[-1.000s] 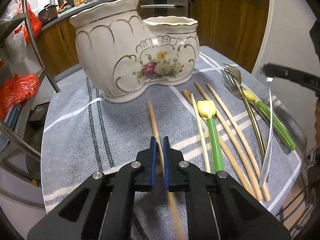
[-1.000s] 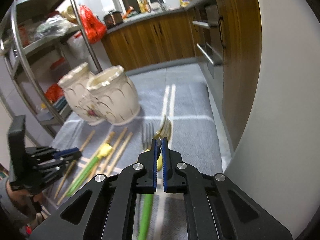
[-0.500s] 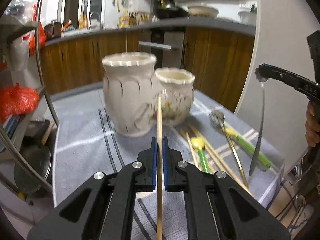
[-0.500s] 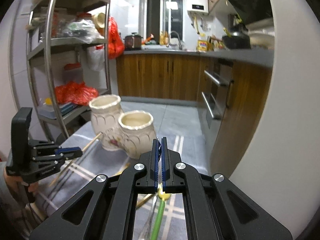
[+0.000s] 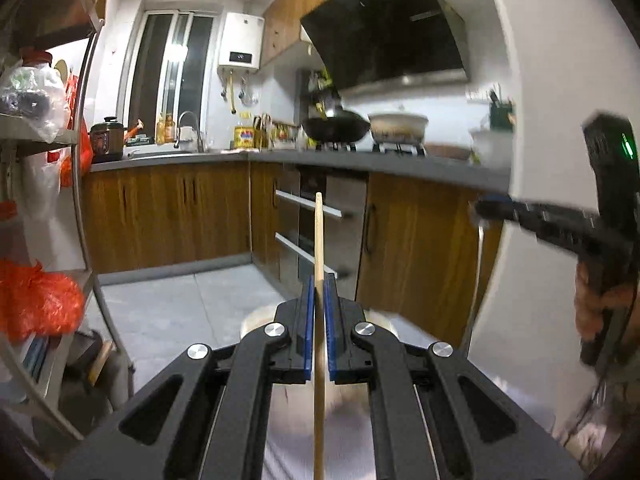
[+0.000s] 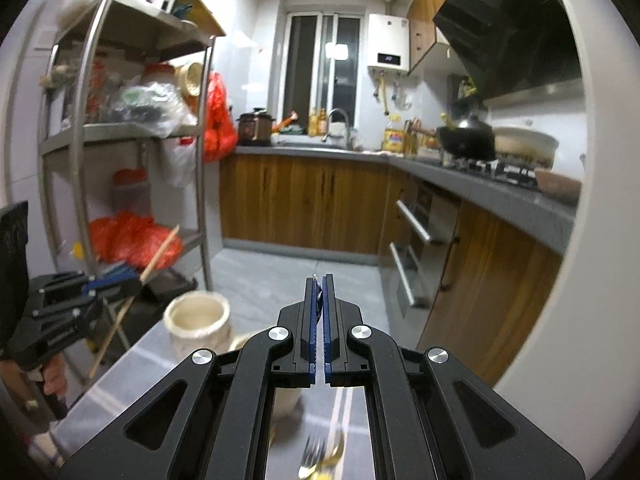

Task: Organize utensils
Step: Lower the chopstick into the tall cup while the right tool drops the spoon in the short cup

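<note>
My left gripper (image 5: 319, 285) is shut on a wooden chopstick (image 5: 318, 236), which stands upright between the blue pads. The right wrist view shows that gripper (image 6: 120, 278) at the left with the chopstick (image 6: 160, 251) slanting through it. My right gripper (image 6: 318, 280) is shut on a thin silver utensil (image 6: 317, 298), of which only an edge shows there. From the left wrist, the right gripper (image 5: 480, 210) is at the right and the silver utensil (image 5: 478, 280) hangs down from it. Below both stands the cream ceramic holder (image 6: 198, 320), open-topped, partly hidden (image 5: 256, 318) behind my left fingers.
A fork (image 6: 311, 454) and a gold spoon (image 6: 338, 450) lie on the grey cloth (image 6: 132, 364) below my right gripper. A metal shelf rack (image 6: 120, 132) stands at the left, wooden cabinets (image 6: 304, 204) behind, a white curved wall (image 6: 580, 340) at the right. A hand (image 5: 600, 304) grips the right tool.
Both grippers have risen and tipped up from the table. The chopstick has left the cloth and stands upright; the silver utensil went up too. The holder has dropped low in both views.
</note>
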Tool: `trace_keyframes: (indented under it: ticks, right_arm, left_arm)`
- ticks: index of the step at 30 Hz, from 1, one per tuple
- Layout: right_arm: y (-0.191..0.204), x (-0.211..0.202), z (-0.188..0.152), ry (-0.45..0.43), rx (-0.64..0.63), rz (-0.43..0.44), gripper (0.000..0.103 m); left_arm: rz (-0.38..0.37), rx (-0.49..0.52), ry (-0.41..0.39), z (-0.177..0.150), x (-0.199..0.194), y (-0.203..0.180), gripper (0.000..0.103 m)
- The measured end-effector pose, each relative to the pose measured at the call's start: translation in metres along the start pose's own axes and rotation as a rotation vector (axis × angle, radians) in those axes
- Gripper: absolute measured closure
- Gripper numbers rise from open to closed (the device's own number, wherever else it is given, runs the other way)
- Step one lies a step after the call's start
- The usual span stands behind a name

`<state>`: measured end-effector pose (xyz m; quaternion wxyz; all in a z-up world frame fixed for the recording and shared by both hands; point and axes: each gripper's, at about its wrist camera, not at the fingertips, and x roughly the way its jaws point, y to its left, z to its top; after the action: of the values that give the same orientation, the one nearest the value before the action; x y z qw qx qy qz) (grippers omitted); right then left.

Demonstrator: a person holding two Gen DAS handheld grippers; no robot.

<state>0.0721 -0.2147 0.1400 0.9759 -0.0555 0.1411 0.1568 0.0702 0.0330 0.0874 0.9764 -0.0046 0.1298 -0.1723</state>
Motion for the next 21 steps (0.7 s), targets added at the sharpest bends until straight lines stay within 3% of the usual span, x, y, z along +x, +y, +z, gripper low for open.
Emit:
trace_keyframes:
  ticks: [4, 8, 14, 21]
  right_arm:
    - [-0.004, 0.022, 0.016, -0.017, 0.012, -0.057, 0.099]
    - [-0.004, 0.037, 0.022, -0.034, 0.011, -0.132, 0.099]
    - [0.003, 0.069, 0.008, 0.009, -0.025, -0.158, 0.099]
    - [0.019, 0.097, -0.025, 0.109, -0.055, -0.075, 0.099]
  left_arm:
    - [0.003, -0.09, -0.02, 0.026, 0.046, 0.025, 0.098]
    - [0.032, -0.162, -0.024, 0.03, 0.08, 0.04, 0.098]
    - [0.12, -0.105, -0.026, 0.026, 0.114, 0.031, 0.098]
    - [0.114, -0.041, 0.017, -0.003, 0.106, 0.022, 0.098]
